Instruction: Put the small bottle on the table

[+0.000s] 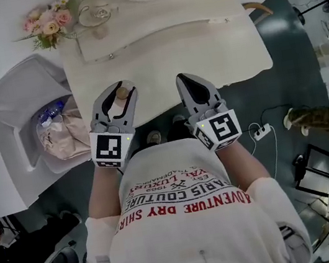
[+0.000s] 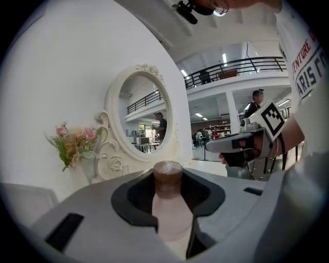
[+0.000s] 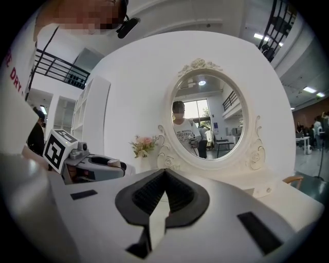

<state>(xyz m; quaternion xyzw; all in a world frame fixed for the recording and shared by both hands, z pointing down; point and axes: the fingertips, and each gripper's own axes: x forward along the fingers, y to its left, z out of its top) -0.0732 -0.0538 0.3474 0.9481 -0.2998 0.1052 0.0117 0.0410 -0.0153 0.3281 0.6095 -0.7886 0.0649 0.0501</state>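
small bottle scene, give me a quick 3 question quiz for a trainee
1. True or false: the left gripper is closed on the small bottle.
2. Pick one. The right gripper is: A) shut, with nothing in it; B) wide open; C) shut on the small bottle.
3. Fill in: the bottle's cap is ___ in colour.

Key: 1 true; 2 A; 3 brown.
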